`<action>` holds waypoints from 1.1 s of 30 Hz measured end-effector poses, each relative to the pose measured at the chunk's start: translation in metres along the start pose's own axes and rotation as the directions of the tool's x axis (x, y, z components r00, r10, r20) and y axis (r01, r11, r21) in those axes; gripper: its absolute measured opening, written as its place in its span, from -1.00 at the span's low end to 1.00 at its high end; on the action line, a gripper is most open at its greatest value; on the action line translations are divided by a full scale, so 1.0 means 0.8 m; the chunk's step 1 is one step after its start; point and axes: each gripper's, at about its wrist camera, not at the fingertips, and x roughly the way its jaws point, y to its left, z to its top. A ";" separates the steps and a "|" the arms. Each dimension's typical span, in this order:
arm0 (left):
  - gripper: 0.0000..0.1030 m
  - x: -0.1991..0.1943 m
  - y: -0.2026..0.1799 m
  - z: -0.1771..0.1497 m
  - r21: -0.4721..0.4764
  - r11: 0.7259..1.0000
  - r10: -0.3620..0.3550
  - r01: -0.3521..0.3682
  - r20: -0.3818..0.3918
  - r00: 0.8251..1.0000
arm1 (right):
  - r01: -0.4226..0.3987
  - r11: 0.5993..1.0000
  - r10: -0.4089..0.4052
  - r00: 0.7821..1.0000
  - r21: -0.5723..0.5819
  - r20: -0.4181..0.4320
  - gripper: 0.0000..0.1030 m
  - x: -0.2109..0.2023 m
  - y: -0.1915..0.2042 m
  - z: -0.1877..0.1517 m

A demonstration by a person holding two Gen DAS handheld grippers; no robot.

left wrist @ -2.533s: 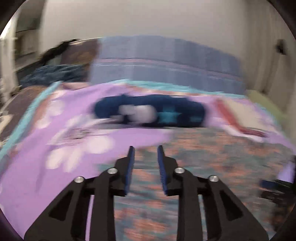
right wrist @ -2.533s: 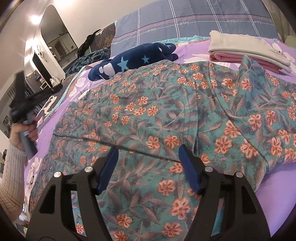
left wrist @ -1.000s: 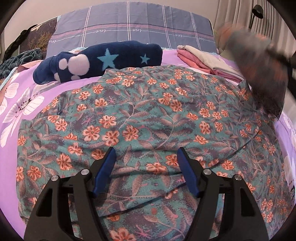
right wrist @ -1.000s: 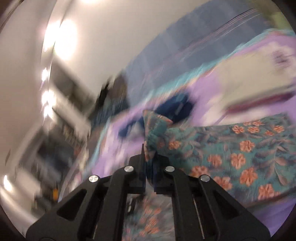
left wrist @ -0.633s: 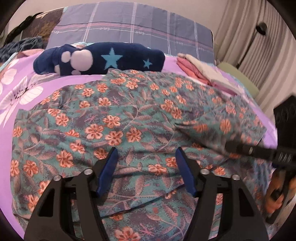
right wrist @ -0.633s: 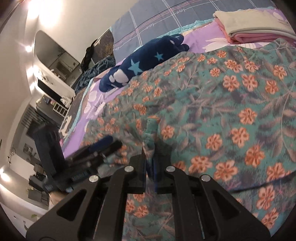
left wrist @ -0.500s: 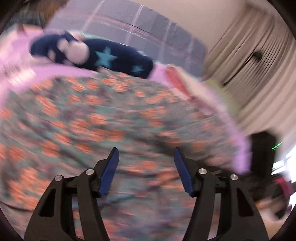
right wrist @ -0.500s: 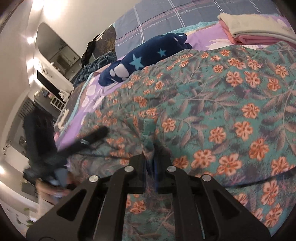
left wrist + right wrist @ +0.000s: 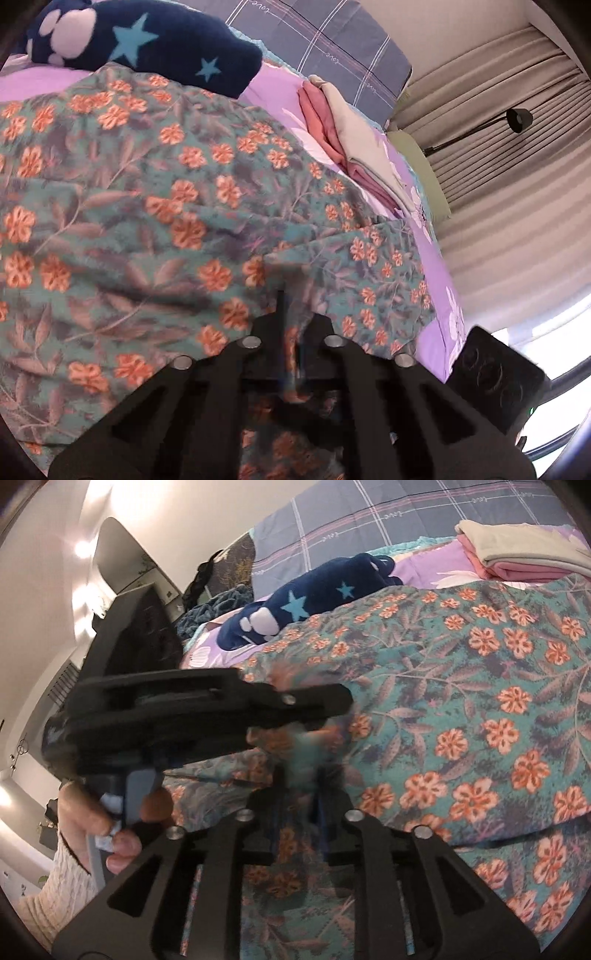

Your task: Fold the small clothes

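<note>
A teal garment with orange flowers [image 9: 155,206] lies spread over the purple bedspread and fills both views [image 9: 461,709]. My left gripper [image 9: 295,317] is shut on a pinched fold of this floral garment near its right edge. My right gripper [image 9: 303,771] is shut on a bunched teal fold of the same garment. In the right wrist view the left gripper [image 9: 328,701] reaches in from the left, its tips right above my right fingertips, held by a hand in a cream sleeve [image 9: 110,827].
A navy star-patterned plush roll [image 9: 147,44] lies behind the garment. A folded stack of pink and beige clothes [image 9: 343,140] sits at the back right, also in the right wrist view [image 9: 517,550]. A grey plaid pillow [image 9: 388,520] is at the headboard. Curtains [image 9: 498,147] hang right.
My left gripper has closed from wide open onto a fold of the garment and moved right, beside my right gripper. My right gripper stays shut on its fold.
</note>
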 end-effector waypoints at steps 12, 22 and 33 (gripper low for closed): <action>-0.93 -0.144 -0.070 0.055 0.182 0.982 -0.001 -0.056 0.299 0.954 | 0.248 0.956 -0.268 0.955 0.160 0.124 -0.34 -0.059 -0.048 0.002; -0.93 -0.236 0.045 0.040 0.009 0.983 0.167 -0.183 0.369 0.914 | 0.270 0.942 -0.291 0.953 0.199 0.085 -0.51 -0.057 -0.061 -0.002; -0.84 -0.206 0.164 0.009 -0.125 0.940 0.338 -0.316 0.244 0.909 | 0.284 0.957 -0.286 0.958 0.057 0.024 0.09 -0.059 -0.024 -0.014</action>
